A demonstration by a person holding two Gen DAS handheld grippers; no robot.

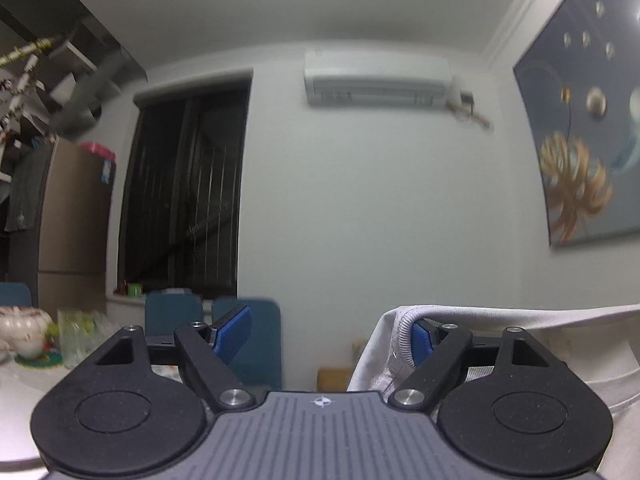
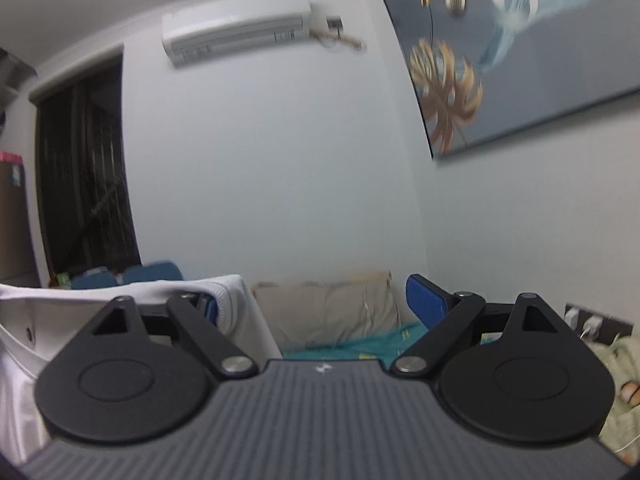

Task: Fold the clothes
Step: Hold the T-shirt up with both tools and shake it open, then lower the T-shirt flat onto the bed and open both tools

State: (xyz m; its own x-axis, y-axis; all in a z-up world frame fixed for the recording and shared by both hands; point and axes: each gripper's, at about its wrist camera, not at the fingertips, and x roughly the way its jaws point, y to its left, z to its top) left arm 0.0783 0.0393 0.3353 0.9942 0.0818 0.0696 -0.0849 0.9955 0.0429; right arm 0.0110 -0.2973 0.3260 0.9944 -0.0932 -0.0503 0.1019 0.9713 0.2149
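Observation:
A white garment (image 1: 520, 322) with a ribbed collar (image 1: 403, 334) hangs over the right finger of my left gripper (image 1: 326, 326). That gripper's jaws stand wide apart, and the blue pad (image 1: 232, 334) on the other finger is bare. In the right wrist view the same white garment (image 2: 80, 308) is draped over the left finger of my right gripper (image 2: 316, 300), its ribbed edge (image 2: 229, 300) covering most of the pad. The right gripper's far blue pad (image 2: 426, 306) is free. The cloth is hooked on one finger of each gripper, not pinched between pads. Both grippers point level into the room.
At the left a table edge (image 1: 16, 408) holds a teapot (image 1: 20, 328) and glasses (image 1: 76, 334), with blue chairs (image 1: 172, 316) behind. A bed with a teal sheet (image 2: 360, 344) and beige pillow (image 2: 328, 308) lies ahead. Wall sockets (image 2: 588, 324) are on the right.

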